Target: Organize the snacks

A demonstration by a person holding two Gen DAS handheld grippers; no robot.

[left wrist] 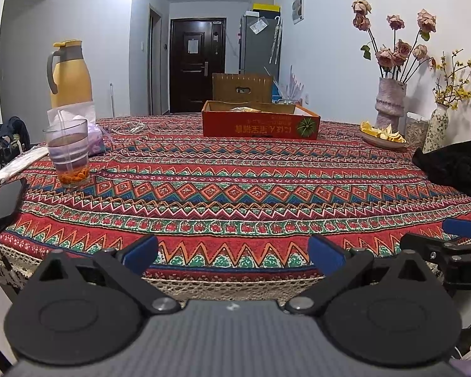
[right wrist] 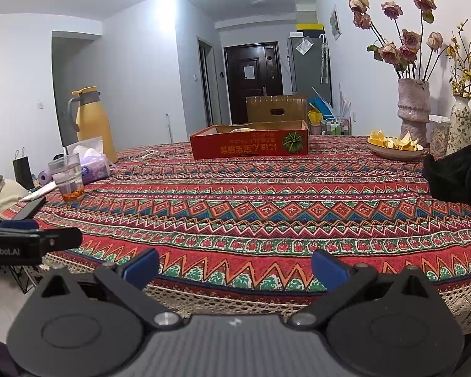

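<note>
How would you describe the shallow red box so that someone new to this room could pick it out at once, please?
Start at the patterned tablecloth and look to its far edge, in front of the dark door. The shallow red box lies there, open-topped. Unlike the plain wooden crate behind it, it bears yellow lettering and a green emblem.
</note>
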